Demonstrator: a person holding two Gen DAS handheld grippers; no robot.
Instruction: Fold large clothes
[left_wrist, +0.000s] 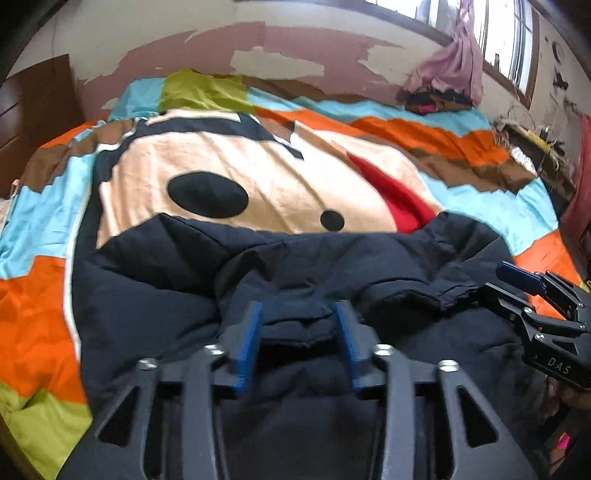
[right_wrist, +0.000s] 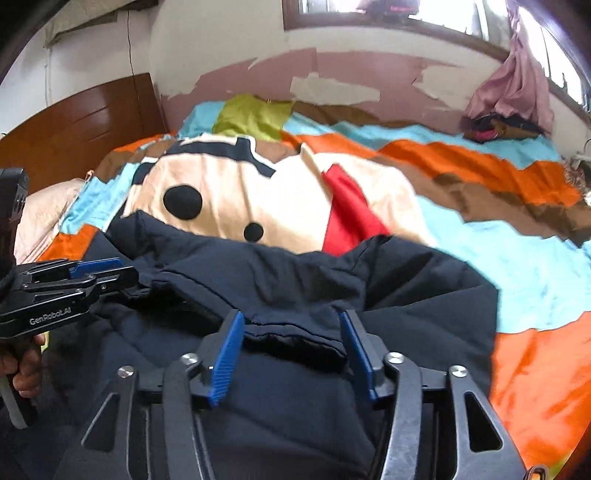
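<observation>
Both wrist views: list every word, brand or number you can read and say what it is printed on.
"DAS" – on the black body of the right gripper, seen in the left wrist view; the text may run on out of frame.
"GenRobot.AI" – on the side of the left gripper, seen in the right wrist view.
No lettering shows on the dark jacket or the colourful bedspread.

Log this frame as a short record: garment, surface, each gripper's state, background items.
garment: dark navy padded jacket, bunched, lying on the bed
surface: bedspread with colour blocks and a cartoon face
left gripper: jaws apart, jacket fabric between the pads, not pinched
right gripper: jaws apart, a jacket hem between the pads, not pinched
background: wooden headboard, pink curtain, window
</observation>
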